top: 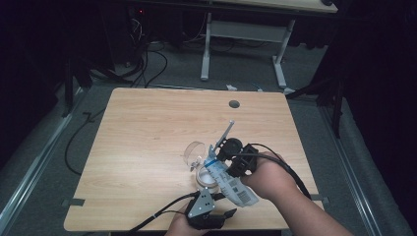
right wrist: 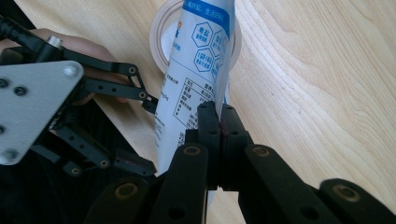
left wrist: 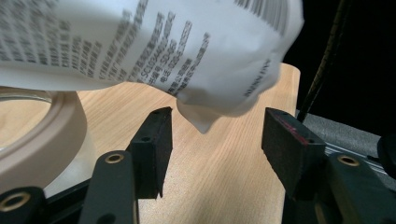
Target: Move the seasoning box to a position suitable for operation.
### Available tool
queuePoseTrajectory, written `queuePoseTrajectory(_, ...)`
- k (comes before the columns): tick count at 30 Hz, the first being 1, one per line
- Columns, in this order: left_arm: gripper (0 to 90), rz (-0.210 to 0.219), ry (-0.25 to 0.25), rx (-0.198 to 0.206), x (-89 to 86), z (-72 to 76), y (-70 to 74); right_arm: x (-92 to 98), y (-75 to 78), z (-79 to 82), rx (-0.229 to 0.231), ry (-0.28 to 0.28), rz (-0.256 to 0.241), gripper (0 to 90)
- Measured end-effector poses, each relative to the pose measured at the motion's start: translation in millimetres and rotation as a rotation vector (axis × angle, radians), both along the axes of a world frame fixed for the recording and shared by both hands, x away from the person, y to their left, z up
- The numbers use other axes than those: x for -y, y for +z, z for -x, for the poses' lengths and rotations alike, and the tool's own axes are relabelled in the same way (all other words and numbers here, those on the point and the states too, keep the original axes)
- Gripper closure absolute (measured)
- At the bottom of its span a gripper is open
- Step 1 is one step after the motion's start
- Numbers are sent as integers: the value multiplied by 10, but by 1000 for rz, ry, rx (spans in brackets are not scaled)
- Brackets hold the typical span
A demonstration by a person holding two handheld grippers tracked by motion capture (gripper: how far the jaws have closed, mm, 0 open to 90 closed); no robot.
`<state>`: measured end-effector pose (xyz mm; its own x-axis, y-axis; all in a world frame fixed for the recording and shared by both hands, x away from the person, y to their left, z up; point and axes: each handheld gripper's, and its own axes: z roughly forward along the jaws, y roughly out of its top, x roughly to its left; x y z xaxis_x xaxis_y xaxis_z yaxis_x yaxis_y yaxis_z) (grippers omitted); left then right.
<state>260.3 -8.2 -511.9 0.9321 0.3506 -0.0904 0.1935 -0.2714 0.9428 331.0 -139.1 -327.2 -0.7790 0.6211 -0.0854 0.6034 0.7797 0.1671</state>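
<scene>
A white plastic pouch printed with blue panels and black text (top: 230,183) hangs tilted over a round clear glass jar with a cream rim (top: 206,178), which stands on the pale wooden table (top: 147,128) near its front edge. The right gripper (right wrist: 218,109) has its jaws pressed together on one edge of the pouch, carrying it from beside the jar. The left gripper (left wrist: 212,135) sits just in front of the jar with its jaws standing apart, a lower corner of the pouch dangling between them but touching neither.

The step in hand looks like getting a second grip on the pouch so it can be opened or tipped into the jar. The next move probably calls for the left gripper to rise slightly and pinch that hanging corner, while the right one keeps the pouch steady above the jar mouth; a loose pinch on the slick film could slip.

Counted: one pouch, one jar, and one clear domed lid (top: 194,150) lying on the table just behind the jar. Two grippers, each in one hand.
</scene>
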Motion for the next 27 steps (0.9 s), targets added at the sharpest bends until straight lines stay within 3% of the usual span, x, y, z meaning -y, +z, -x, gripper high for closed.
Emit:
queuePoseTrajectory(14,440,1,20,-6,-238,-15,-39,13,-17,-1,-4,0,1,900)
queuePoseTrajectory(27,440,-34,52,10,-507,-50,-69,-4,-53,-12,-11,11,4,900)
